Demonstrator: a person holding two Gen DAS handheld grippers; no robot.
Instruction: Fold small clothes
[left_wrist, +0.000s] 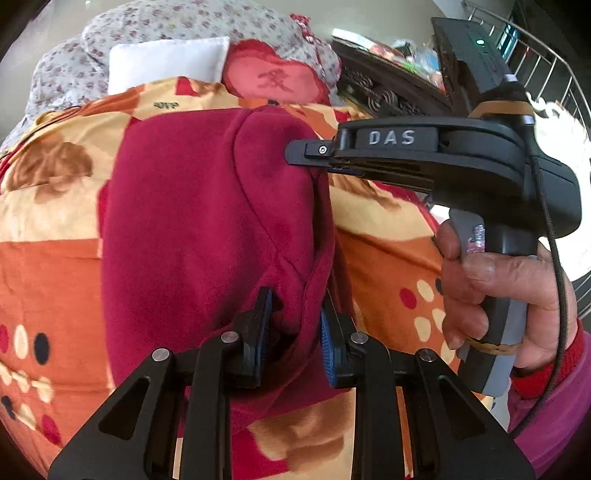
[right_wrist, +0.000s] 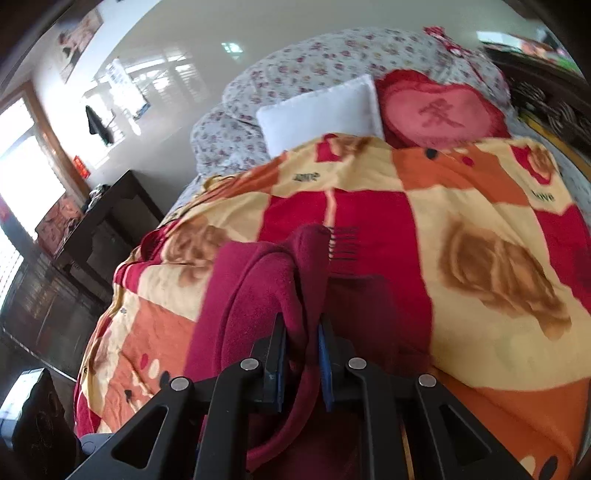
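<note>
A dark red fleece garment (left_wrist: 192, 221) lies on an orange and yellow patterned blanket (left_wrist: 48, 229). My left gripper (left_wrist: 295, 314) is shut on a bunched edge of the garment at its near right side. My right gripper (left_wrist: 295, 153), seen from the side in the left wrist view, is shut on the garment's far right edge. In the right wrist view my right gripper (right_wrist: 301, 332) pinches a fold of the red garment (right_wrist: 255, 295), which hangs lifted over the blanket (right_wrist: 480, 258).
A white pillow (right_wrist: 321, 110), a red heart cushion (right_wrist: 439, 110) and a floral quilt (right_wrist: 295, 62) lie at the head of the bed. A dark carved headboard (left_wrist: 384, 92) is on the right. A dark wooden cabinet (right_wrist: 99, 229) stands left of the bed.
</note>
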